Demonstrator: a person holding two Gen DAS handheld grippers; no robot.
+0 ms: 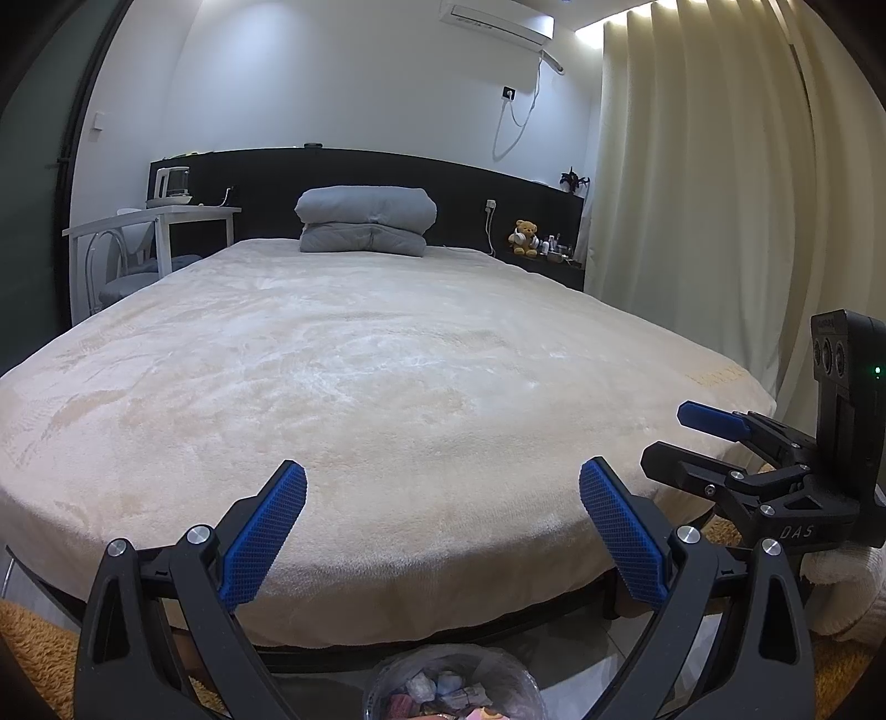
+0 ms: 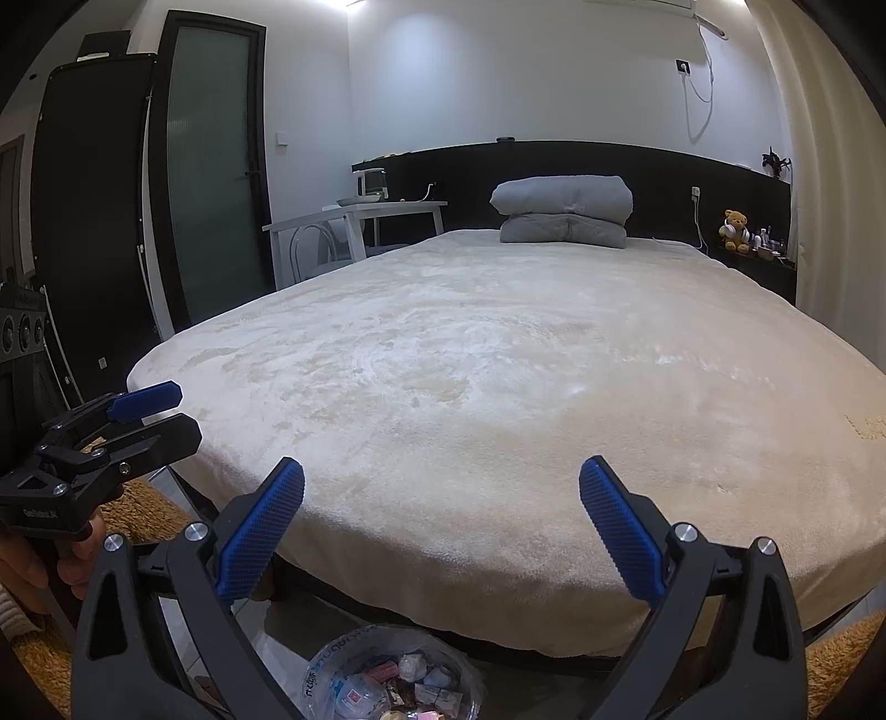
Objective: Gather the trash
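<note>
Listing: items seen from both wrist views at the foot of a bed.
Left gripper [image 1: 443, 531]: held low over the foot edge of the bed; blue pads spread wide, nothing between them. Seen also from the right wrist view [image 2: 160, 415] at the left edge, fingers apart.
Right gripper [image 2: 442, 529]: held at like height beside the left one; blue pads spread wide, nothing gripped. Seen also from the left wrist view [image 1: 686, 437] at the right edge, fingers apart.
Hand [image 2: 33, 565]: partly seen at the lower left, wrapped round the left gripper's handle.
Bin [image 2: 332, 659]: lined with a clear bag, set on the floor just below the bed's foot, under and between the grippers; also seen in the left wrist view [image 1: 382, 673].
Trash [image 2: 410, 681]: crumpled wrappers and paper bits, pink, white and blue, lying inside the bin.
Bed [image 1: 360, 360]: covered by a cream plush blanket, surface flat.
Quilt [image 1: 365, 219]: grey, folded, laid at the head of the bed against a black headboard [image 1: 260, 171].
Table [image 1: 183, 213]: white, left of the bed, a kettle [image 1: 171, 180] upon it.
Teddy bear [image 1: 525, 237]: brown, seated on the shelf right of the bed, small bottles beside it.
Curtain [image 1: 692, 183]: cream, drawn, at the right.
Air conditioner [image 1: 498, 19]: white, mounted high on the wall.
Rug [image 2: 841, 659]: ochre, shaggy, on the floor at both sides of the bin.
</note>
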